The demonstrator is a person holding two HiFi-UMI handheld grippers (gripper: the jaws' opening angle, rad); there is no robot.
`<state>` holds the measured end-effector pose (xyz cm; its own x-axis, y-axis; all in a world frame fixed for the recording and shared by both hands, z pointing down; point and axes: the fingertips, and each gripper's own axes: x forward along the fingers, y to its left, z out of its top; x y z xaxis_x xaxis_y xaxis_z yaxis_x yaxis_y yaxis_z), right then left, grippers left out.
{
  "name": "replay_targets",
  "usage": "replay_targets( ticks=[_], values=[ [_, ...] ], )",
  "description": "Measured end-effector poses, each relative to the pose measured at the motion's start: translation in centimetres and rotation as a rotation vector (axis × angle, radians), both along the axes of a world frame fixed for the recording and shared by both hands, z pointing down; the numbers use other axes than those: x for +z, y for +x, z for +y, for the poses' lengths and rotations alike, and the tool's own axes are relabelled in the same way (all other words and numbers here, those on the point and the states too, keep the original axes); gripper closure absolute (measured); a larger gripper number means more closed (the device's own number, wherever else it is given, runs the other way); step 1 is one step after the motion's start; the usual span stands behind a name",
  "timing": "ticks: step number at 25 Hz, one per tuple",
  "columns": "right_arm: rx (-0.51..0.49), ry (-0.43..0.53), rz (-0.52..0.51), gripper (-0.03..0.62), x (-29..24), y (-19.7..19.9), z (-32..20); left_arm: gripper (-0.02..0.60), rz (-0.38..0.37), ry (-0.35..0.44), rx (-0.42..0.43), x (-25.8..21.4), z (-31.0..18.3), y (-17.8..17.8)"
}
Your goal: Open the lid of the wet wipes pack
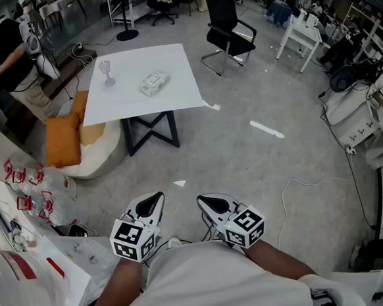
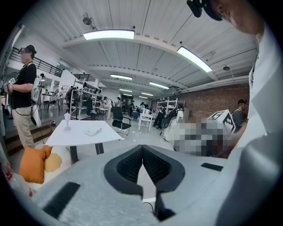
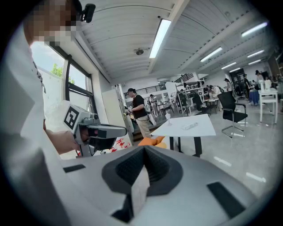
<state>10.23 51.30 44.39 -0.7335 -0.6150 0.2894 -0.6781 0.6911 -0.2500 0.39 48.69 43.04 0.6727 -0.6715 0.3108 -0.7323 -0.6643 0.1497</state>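
Both tongs are held low in front of the person's body, well apart from the work. The left tongs [image 2: 142, 152], grey with black ribbed pads and a cube of square markers, are seen fully closed, the pad tips pressed together with nothing between them. The right tongs [image 3: 143, 153], of the same build, are likewise closed on nothing. In the head view the two are carried side by side above the grey concrete floor [image 1: 245, 158]. Both are pointed towards a square white bench [image 1: 171, 61] on black crossed legs, which stands well ahead.

The pale, flat, soft wet wipes pack [image 1: 154, 83] is laid near the middle of the bench top, touched by neither tongs. Its lid is too small to be made out. A clear stemmed glass goblet [image 1: 107, 73] is stood upright to the left of the pack, apart from it. Orange cushions [image 1: 63, 138] are piled beside the bench's left edge, and a black office chair [image 1: 229, 32] is placed beyond its right corner. A person in a black top [image 1: 10, 67] is seen standing at the far left.
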Motion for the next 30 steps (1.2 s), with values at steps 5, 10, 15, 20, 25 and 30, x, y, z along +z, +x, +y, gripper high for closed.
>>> replay_targets(
  ticks=[5,10,15,20,25,30],
  values=[
    [0.005,-0.003,0.000,0.589,0.2,-0.4,0.2,0.575,-0.003,0.001,0.005,0.0,0.2,-0.3],
    [0.018,-0.021,-0.004,0.589,0.6,-0.8,0.1,0.575,-0.001,-0.004,0.010,0.3,0.1,-0.7],
    [0.021,-0.005,-0.021,0.588,0.3,-2.3,-0.1,0.575,-0.004,-0.005,0.019,0.6,0.1,-1.8],
    [0.037,0.000,0.008,0.588,0.8,-3.9,-0.2,0.575,-0.008,-0.004,0.011,1.0,0.1,-3.8],
    [0.101,-0.004,0.025,0.588,0.7,-4.3,-0.6,0.575,-0.010,-0.008,-0.011,1.3,0.1,-6.3],
    [0.095,-0.005,0.033,0.588,0.4,-5.3,-0.7,0.575,0.001,-0.011,-0.020,1.4,-0.2,-7.6]
  ],
)
